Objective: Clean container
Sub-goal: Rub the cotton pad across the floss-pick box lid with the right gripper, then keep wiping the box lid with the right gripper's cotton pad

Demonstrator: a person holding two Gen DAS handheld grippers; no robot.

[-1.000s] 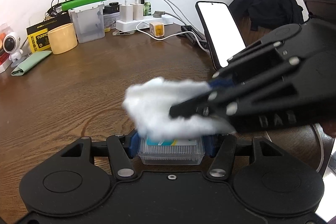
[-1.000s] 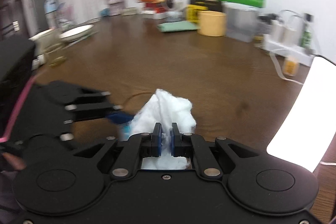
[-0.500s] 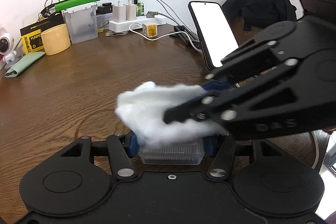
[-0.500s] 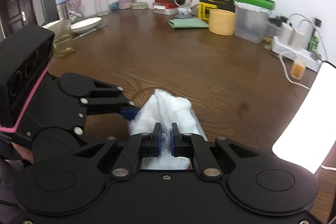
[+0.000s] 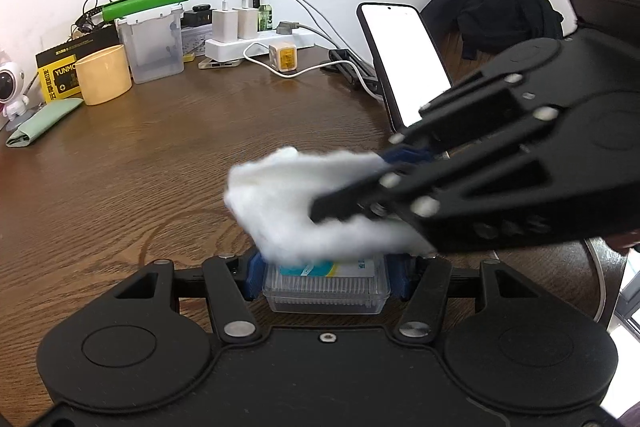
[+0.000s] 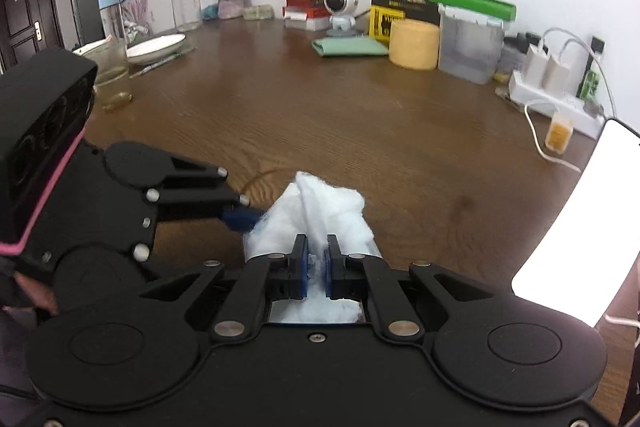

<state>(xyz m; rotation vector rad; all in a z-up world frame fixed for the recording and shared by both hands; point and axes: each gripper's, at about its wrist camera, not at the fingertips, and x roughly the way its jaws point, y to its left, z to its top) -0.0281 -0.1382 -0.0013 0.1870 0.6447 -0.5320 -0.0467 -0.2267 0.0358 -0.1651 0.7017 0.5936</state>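
Note:
A small clear plastic container (image 5: 326,291) with a blue and white label is clamped between the blue pads of my left gripper (image 5: 327,277), held over the brown table. A white cotton wad (image 5: 304,207) lies on top of it and covers most of its lid. My right gripper (image 5: 384,179) comes in from the right, shut on the wad. In the right wrist view the cotton wad (image 6: 324,215) bulges past the pinched blue pads of my right gripper (image 6: 317,259), and my left gripper (image 6: 240,215) reaches in from the left. The container is hidden there.
On the wooden table (image 5: 140,167), a lit phone (image 5: 404,63) stands propped close on the right. At the back are a power strip with chargers (image 5: 248,39), a clear bin with a green lid (image 5: 154,43), a yellow cup (image 5: 104,75) and a glass (image 6: 114,79).
The right gripper and the wad shifted a little across the container's top, leftward and then slightly back. The left gripper kept the container still.

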